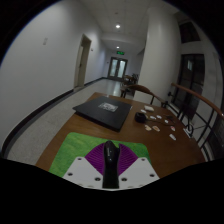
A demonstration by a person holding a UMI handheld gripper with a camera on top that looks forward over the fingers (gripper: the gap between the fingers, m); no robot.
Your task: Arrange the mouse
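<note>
A black mouse (110, 163) stands upright between my two fingers, its narrow top pointing ahead. My gripper (110, 152) is shut on it, with the purple pads (95, 158) pressing on both its sides. It is held above a green mat (78, 150) that lies at the near end of a wooden table (85, 128).
A flat black laptop or pad (104, 112) lies further along the table. Several small white and dark items (160, 122) are scattered on its right side. A wooden chair (192, 108) stands to the right. A corridor with a door (118, 68) runs beyond.
</note>
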